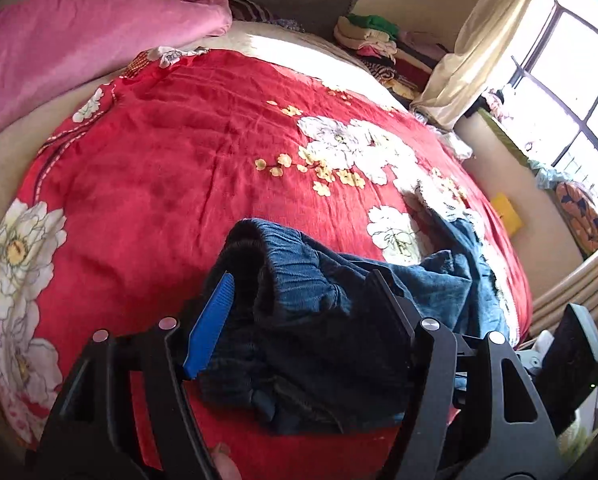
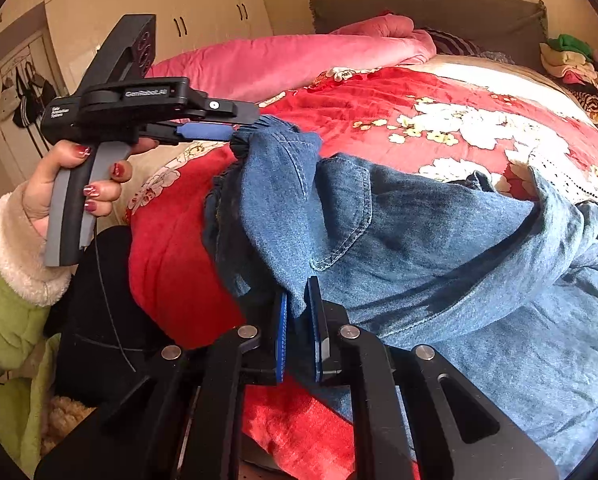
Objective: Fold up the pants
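Observation:
Blue denim pants (image 2: 439,240) lie bunched on a red flowered bedspread (image 1: 171,168), legs trailing right. In the left wrist view the dark elastic waistband (image 1: 267,264) sits between the wide-apart fingers of my left gripper (image 1: 303,284), which is open around it. The same gripper shows in the right wrist view (image 2: 235,128), fingertips at the waistband's top corner. My right gripper (image 2: 299,300) is shut on a fold of the pants near the waist, lifting it slightly.
A pink quilt (image 1: 79,40) lies along the far side of the bed. Stacked clothes (image 1: 375,40) sit beside the headboard. A window with curtain (image 1: 499,40) is to the right. A wardrobe (image 2: 159,0) stands behind.

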A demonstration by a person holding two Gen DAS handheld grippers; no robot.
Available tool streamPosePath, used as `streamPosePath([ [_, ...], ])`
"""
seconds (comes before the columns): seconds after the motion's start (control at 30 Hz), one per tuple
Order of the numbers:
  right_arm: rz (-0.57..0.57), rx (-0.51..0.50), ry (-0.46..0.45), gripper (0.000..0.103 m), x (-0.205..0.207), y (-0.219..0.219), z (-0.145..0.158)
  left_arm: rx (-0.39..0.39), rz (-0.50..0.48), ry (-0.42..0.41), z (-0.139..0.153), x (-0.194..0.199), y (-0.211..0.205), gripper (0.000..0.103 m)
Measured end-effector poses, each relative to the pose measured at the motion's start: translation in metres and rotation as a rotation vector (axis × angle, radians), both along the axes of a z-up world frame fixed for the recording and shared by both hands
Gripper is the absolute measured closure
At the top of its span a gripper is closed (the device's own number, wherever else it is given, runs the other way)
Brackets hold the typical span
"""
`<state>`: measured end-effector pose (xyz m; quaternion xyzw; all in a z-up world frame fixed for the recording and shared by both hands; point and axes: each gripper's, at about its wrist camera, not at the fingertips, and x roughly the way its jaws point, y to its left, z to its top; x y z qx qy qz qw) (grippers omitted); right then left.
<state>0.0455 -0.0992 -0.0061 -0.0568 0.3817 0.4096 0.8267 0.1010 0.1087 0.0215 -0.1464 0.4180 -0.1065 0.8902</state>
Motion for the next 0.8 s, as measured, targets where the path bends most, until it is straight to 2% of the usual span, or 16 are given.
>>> streamPosePath([
  [0.03, -0.001, 0.003, 0.002, 0.094, 0.001, 0.000, 0.000, -0.004, -0.003, 0.020, -0.004, 0.006, -0.001, 0.048],
  [0.07, -0.001, 0.004, 0.001, 0.094, 0.001, 0.000, 0.001, -0.022, -0.004, 0.038, -0.008, 0.011, -0.001, 0.074],
  [0.2, -0.001, -0.003, -0.004, 0.094, 0.003, 0.004, 0.003, -0.050, -0.024, 0.061, -0.015, 0.017, 0.000, 0.086],
  [0.37, 0.004, 0.005, -0.065, 0.094, -0.007, 0.006, 0.019, -0.063, -0.009, -0.005, 0.008, -0.014, 0.021, 0.095],
  [0.4, 0.009, -0.004, -0.081, 0.094, -0.010, 0.008, 0.020, -0.073, 0.000, -0.008, 0.009, -0.022, 0.028, 0.098],
  [0.47, 0.019, -0.032, -0.103, 0.094, -0.014, 0.012, 0.019, -0.092, 0.023, 0.006, 0.002, -0.038, 0.042, 0.098],
  [0.63, 0.061, -0.082, -0.037, 0.092, -0.009, 0.029, -0.008, -0.083, 0.055, 0.107, -0.041, -0.052, 0.050, 0.097],
  [0.7, 0.063, -0.134, -0.016, 0.092, -0.006, 0.035, -0.023, -0.079, 0.055, 0.101, -0.039, -0.054, 0.050, 0.097],
  [0.8, 0.055, -0.126, -0.006, 0.091, -0.006, 0.035, -0.029, -0.033, 0.060, 0.075, -0.026, -0.057, 0.049, 0.093],
])
